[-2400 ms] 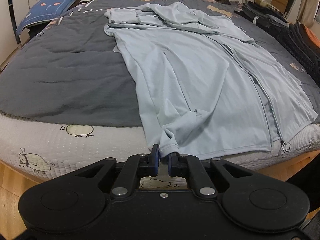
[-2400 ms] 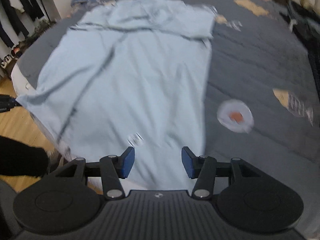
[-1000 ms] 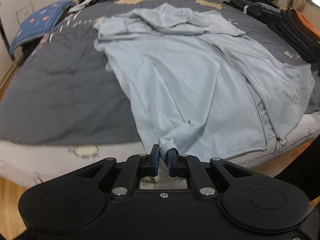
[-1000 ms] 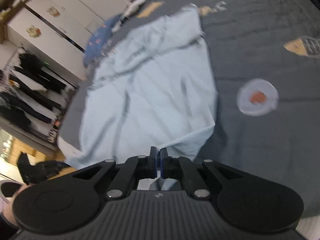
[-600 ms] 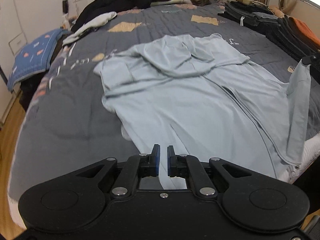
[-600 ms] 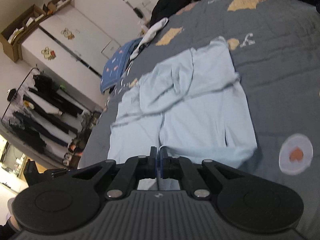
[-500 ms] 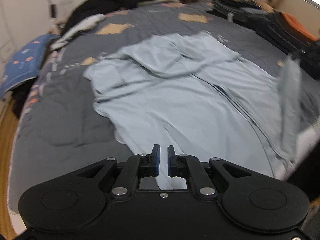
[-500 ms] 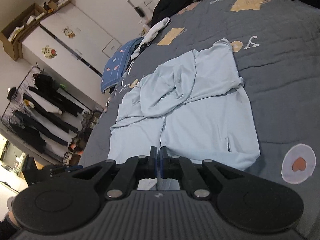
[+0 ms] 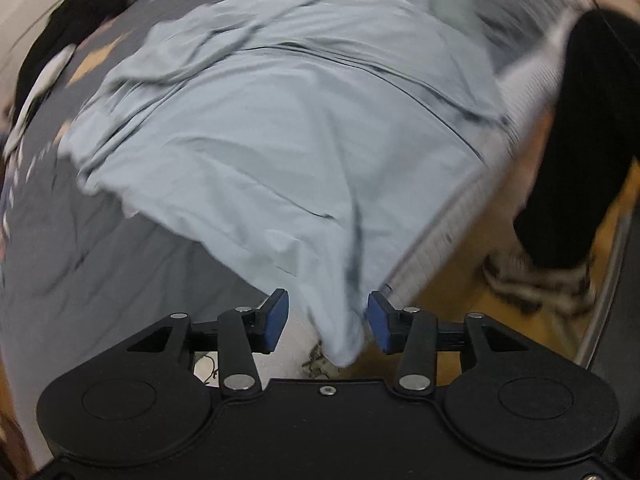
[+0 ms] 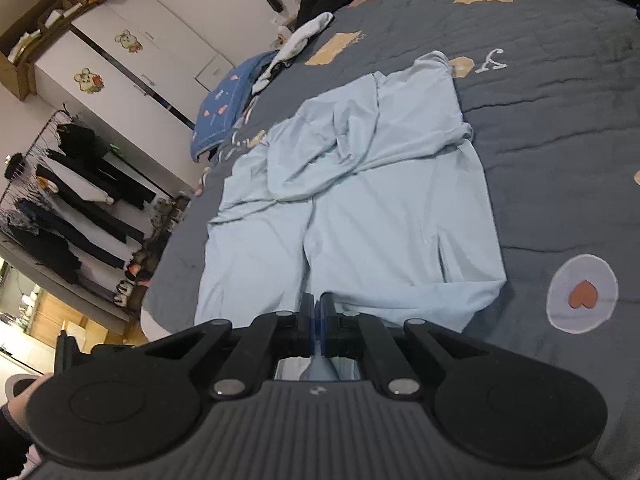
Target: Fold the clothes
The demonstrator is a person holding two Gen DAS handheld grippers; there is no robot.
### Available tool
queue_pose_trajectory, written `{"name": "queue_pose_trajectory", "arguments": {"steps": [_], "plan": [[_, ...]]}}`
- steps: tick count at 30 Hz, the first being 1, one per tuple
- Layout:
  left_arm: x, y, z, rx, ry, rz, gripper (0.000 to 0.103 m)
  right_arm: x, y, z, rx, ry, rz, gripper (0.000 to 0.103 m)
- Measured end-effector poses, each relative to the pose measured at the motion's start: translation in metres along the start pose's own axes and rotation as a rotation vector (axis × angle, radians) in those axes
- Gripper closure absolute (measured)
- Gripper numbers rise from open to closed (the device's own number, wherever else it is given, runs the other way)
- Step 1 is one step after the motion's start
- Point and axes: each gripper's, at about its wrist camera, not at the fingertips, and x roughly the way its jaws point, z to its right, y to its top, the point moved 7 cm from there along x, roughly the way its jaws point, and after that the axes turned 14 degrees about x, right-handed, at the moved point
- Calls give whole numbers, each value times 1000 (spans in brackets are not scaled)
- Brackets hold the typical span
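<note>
My left gripper (image 9: 327, 322) jaws wide open, jacket (image 9: 280, 128) corner hanging loose between them. My right gripper (image 10: 319, 320) pinches jacket hem tight. Jacket runs long toward top of frame on bed (image 10: 560, 120).

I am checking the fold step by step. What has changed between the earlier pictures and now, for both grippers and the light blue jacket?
The left gripper, shut on the light blue jacket's sleeve cuff until half a second ago, has opened; the cuff now hangs loose between its pads. The right gripper, open at first, closed on the hem and remains shut on it. The jacket stays spread on the grey quilt.
</note>
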Motion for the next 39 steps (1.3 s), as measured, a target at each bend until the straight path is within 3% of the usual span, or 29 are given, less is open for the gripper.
{"name": "queue_pose_trajectory", "arguments": {"steps": [9, 10, 11, 12, 14, 25, 39], "plan": [[17, -11, 1, 18, -11, -23, 59, 0, -5, 2, -26, -31, -15, 101], [19, -12, 1, 20, -12, -26, 63, 1, -6, 2, -28, -34, -17, 101], [21, -13, 1, 22, -13, -28, 84, 2, -6, 3, -26, -33, -15, 101], [23, -14, 2, 24, -14, -31, 94, 2, -7, 2, -21, -30, -11, 101], [27, -17, 2, 28, -17, -36, 98, 2, -7, 1, -9, -13, 2, 101], [-28, 39, -83, -231, -36, 200, 99, 5, 15, -9, 91, 101, 134, 101], [1, 113, -217, -216, 53, 218, 99, 58, 119, -15, 170, 151, 271, 101]]}}
